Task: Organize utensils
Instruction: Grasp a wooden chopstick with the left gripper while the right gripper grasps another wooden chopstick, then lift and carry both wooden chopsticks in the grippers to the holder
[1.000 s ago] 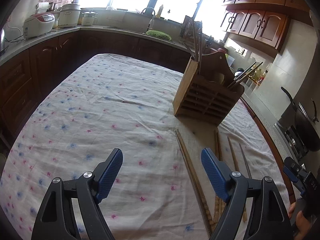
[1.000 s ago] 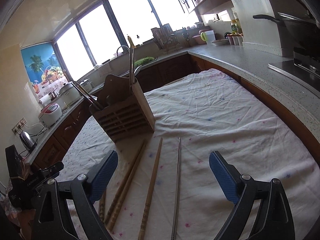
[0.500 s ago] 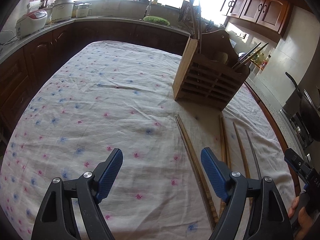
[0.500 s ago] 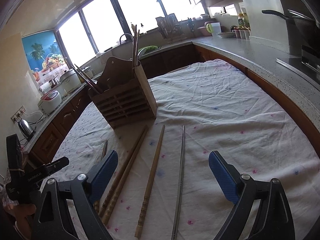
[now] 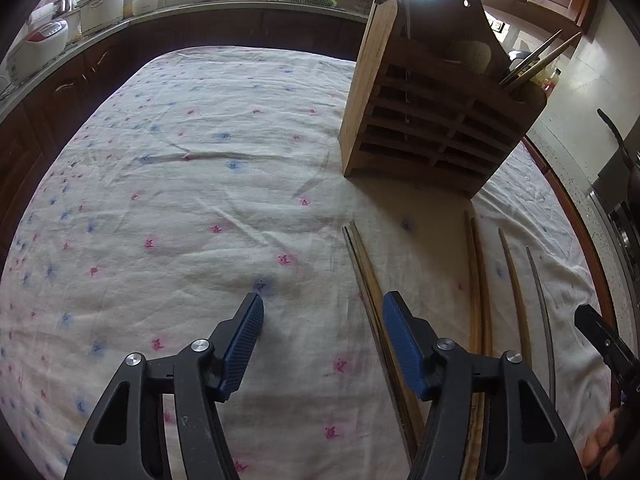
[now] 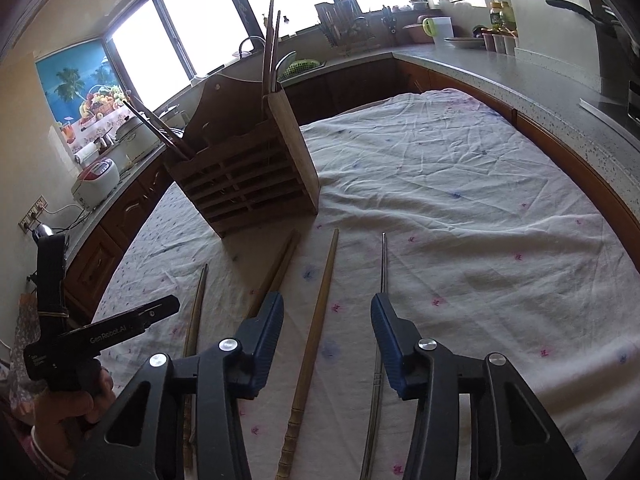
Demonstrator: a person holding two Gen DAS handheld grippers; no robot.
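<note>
Standing on the flowered tablecloth [image 5: 168,208], the wooden holder [image 6: 244,168] already has several chopsticks upright in it. Six more [image 6: 316,312] lie loose on the cloth just before it. Both the left gripper [image 5: 322,338] and the right gripper [image 6: 326,344] have just been narrowing, half-open, gripping nothing yet.

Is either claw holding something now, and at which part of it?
Nothing is held. The right claw, jaws just closing, straddles a wooden chopstick without touching.

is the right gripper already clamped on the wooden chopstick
No: in the right wrist view the wooden chopstick lies flat on the cloth between the right gripper's blue pads, which have just been closing but stand clear of it.
</note>
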